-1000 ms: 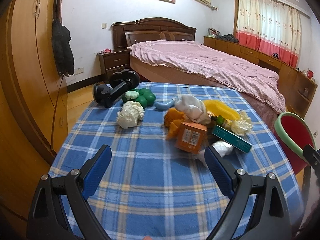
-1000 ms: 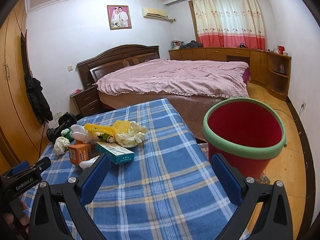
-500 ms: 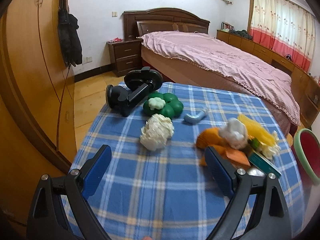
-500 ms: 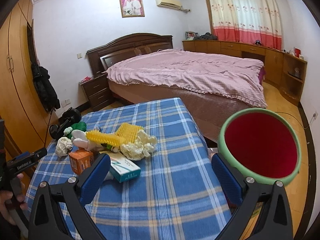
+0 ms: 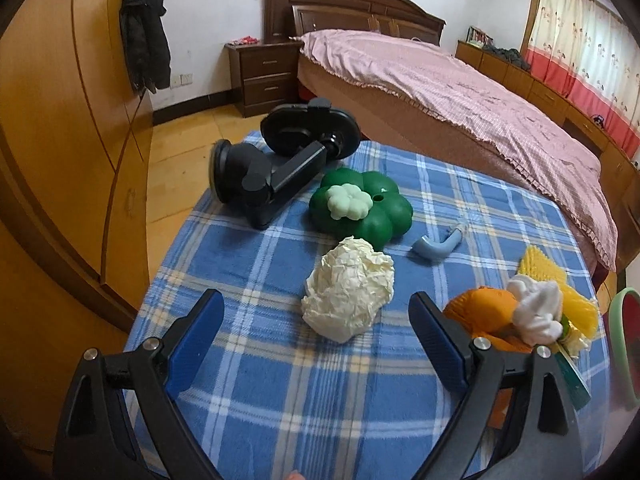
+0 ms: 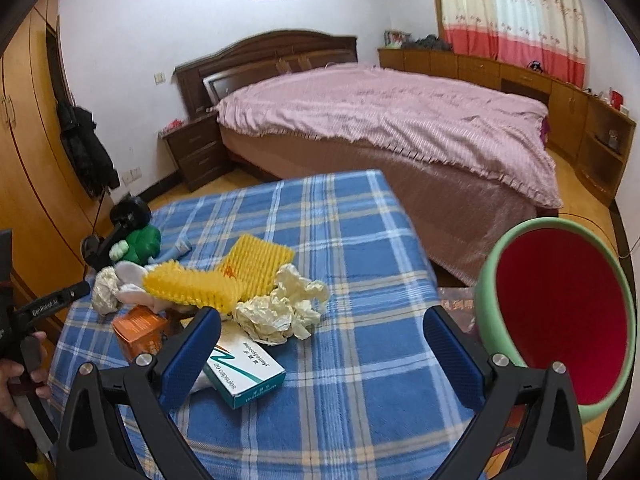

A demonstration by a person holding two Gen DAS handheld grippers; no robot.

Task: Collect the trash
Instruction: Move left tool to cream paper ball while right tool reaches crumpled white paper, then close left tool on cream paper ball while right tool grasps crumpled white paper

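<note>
A crumpled cream paper ball (image 5: 347,291) lies on the blue plaid table (image 5: 280,384), just ahead of my open left gripper (image 5: 316,322) and between its fingers' line. To its right sit an orange box (image 5: 482,314), white tissue (image 5: 536,312) and yellow foam netting (image 5: 556,280). In the right wrist view, crumpled paper (image 6: 282,306), yellow foam netting (image 6: 224,276), a teal-and-white medicine box (image 6: 244,372) and the orange box (image 6: 140,330) lie ahead of my open right gripper (image 6: 322,342). The red bin with a green rim (image 6: 560,316) stands to the right of the table.
A black phone mount (image 5: 280,168), a green flower-shaped toy (image 5: 360,208) and a small blue tube (image 5: 438,244) lie at the table's far end. A wooden wardrobe (image 5: 60,140) stands left, a bed with a pink cover (image 6: 380,120) beyond. A hand (image 6: 16,384) holds the left gripper's handle.
My left gripper has moved left and closer to the cream paper ball, which now looms large between its fingers. The right gripper has tilted down and nearer the table and bin.
</note>
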